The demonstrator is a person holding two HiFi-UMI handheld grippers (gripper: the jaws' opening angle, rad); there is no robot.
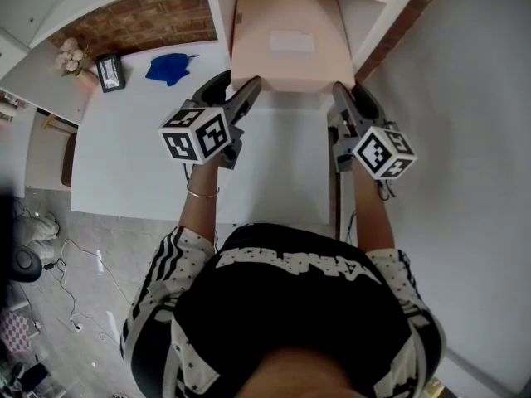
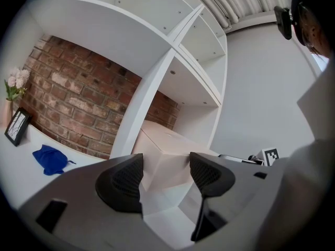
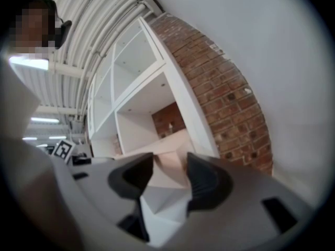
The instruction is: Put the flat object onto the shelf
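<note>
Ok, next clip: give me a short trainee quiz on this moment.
1. True or false: the far end of the box is already inside the shelf.
2. The cloth on the table is: A red, B blue, C green.
3. In the head view, which two things stand left of the cloth?
Key: 1 true; 2 B; 3 a frame and flowers.
</note>
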